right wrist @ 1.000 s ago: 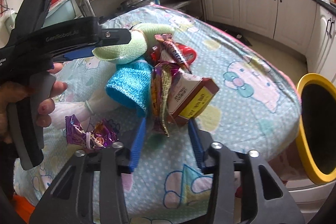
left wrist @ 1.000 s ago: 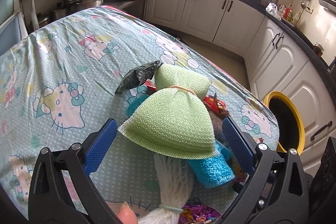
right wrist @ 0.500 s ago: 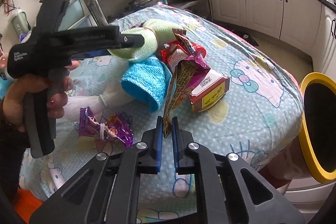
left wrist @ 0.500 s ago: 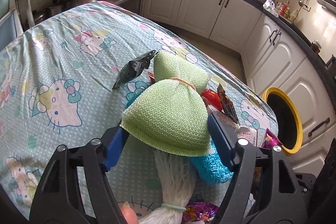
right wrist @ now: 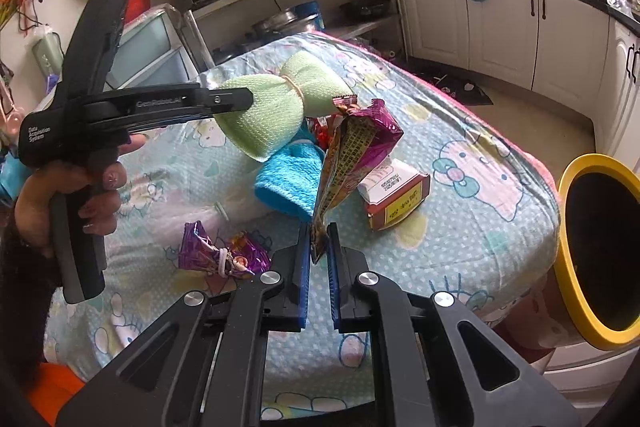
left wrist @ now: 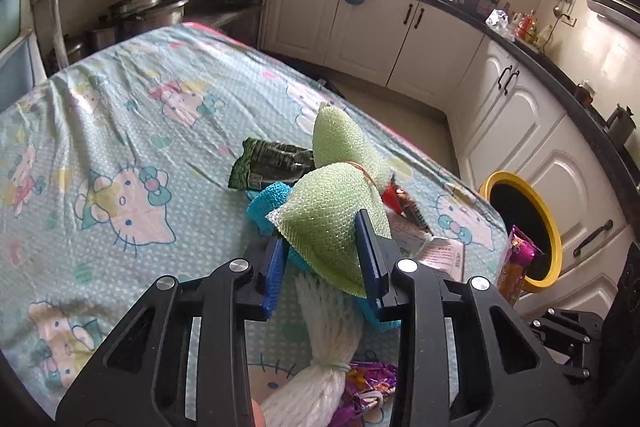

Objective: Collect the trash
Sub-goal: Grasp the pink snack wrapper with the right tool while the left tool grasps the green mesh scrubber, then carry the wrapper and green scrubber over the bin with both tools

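right gripper (right wrist: 319, 245) pinches purple wrapper (right wrist: 360, 151), long axis upright, yellow bin (right wrist: 568, 251) near right of it; left gripper (left wrist: 322, 247) clamps green net (left wrist: 332, 223).

Green foam net (left wrist: 332, 227) and purple wrapper (right wrist: 352, 155), both held aloft.

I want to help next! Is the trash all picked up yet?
Not yet. The left gripper is shut on the green net, and the right gripper on a purple wrapper. Nothing shows in the yellow bin yet. The box, blue net and dark packet remain on the table.
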Demonstrator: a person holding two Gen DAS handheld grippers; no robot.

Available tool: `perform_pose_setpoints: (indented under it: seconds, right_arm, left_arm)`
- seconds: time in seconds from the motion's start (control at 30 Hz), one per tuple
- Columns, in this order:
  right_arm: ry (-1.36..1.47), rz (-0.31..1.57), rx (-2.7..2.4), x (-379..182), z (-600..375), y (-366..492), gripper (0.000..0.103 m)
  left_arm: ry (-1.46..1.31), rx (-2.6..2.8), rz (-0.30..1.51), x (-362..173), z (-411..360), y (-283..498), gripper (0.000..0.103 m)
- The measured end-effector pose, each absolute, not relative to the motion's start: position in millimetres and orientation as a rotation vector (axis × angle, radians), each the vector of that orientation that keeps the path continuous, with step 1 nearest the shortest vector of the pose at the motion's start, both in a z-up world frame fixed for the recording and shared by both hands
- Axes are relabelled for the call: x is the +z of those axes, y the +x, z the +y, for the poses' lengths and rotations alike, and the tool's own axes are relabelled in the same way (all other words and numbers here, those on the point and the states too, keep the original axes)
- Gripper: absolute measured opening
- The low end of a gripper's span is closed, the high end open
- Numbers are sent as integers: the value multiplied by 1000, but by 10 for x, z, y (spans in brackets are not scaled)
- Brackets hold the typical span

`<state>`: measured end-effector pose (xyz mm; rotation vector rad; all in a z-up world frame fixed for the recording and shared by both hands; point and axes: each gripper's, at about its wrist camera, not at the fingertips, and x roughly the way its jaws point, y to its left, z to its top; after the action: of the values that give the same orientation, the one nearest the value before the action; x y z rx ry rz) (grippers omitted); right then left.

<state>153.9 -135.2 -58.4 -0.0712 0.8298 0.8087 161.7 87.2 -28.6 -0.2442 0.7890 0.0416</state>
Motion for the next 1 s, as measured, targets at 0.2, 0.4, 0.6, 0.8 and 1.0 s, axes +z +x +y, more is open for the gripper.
perform_pose_setpoints:
  seconds: [0.2,0.4,0.6,0.8,1.0]
  right_arm:
    - [-60,805,805,-493,-1475,1510,8]
    - [-51,777,800,-383,-1590,1493,8]
    - [-32,747,780,-249,-1724,1551,8]
    - [-16,722,741,-147,-1897,1615,8]
    - [1,700,689,-76,-2133,1687,8]
  left_arm:
    - [-225,23,739,-85,774,1522,24]
    - [-191,18,699,90,642,1480,24]
    - [-172,-14,668,222,474,1475,24]
    - [-159,-55,649,308,256,1534,24]
    - [-142,-112,642,338,-18,1647,24]
